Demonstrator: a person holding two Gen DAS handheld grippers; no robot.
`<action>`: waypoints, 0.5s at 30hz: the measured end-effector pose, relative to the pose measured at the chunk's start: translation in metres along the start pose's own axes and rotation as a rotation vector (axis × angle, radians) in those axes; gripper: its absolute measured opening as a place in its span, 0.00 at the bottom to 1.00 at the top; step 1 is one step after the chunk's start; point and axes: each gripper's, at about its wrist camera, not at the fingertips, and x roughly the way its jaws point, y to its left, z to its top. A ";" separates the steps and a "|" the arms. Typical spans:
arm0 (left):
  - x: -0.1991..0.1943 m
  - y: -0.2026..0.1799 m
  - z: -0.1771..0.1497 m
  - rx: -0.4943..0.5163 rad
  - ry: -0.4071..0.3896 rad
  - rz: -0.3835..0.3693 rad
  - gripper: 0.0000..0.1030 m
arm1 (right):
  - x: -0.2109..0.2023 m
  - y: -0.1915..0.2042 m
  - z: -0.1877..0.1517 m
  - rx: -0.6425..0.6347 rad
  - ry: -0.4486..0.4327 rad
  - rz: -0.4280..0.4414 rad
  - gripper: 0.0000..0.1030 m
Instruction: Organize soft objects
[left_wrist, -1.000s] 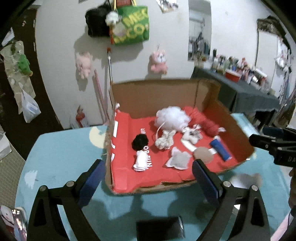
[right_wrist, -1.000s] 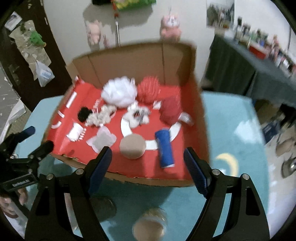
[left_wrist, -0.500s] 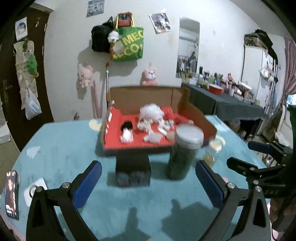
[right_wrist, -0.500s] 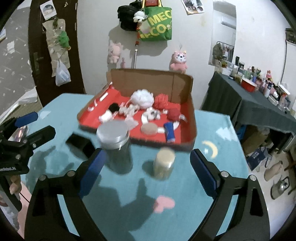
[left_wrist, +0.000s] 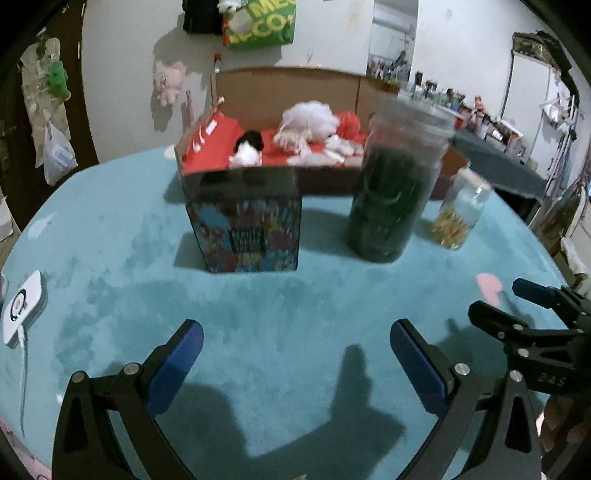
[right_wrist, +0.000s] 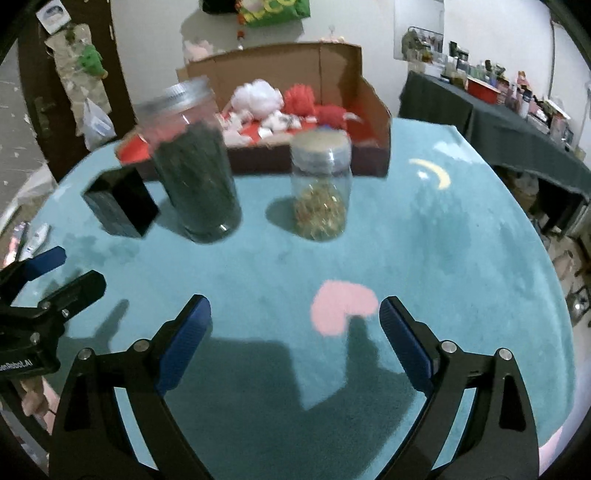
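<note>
Am holding left tool (left_wrist: 295, 354) and right tool (right_wrist: 294, 321) over near edge of teal counter (right_wrist: 424, 236), both spread wide, nothing between pads. Soft objects (left_wrist: 308, 122) are sitting in cardboard box (right_wrist: 373, 122) at far edge (white puff, red pieces, black-and-white bit). Am judging risk: tall dark jar (right_wrist: 195, 173), small jar (right_wrist: 321, 184) and printed box (left_wrist: 245, 229) are standing in reach path; low sweep toward box could be tipping them.
</note>
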 end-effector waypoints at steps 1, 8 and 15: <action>0.005 0.000 -0.001 -0.001 0.013 0.007 1.00 | 0.002 0.000 -0.002 0.000 0.004 -0.001 0.91; 0.019 0.001 -0.006 -0.007 0.057 0.063 1.00 | 0.015 0.001 -0.010 -0.012 0.026 -0.034 0.91; 0.019 0.000 -0.007 -0.006 0.052 0.070 1.00 | 0.017 0.000 -0.010 0.007 0.016 -0.049 0.94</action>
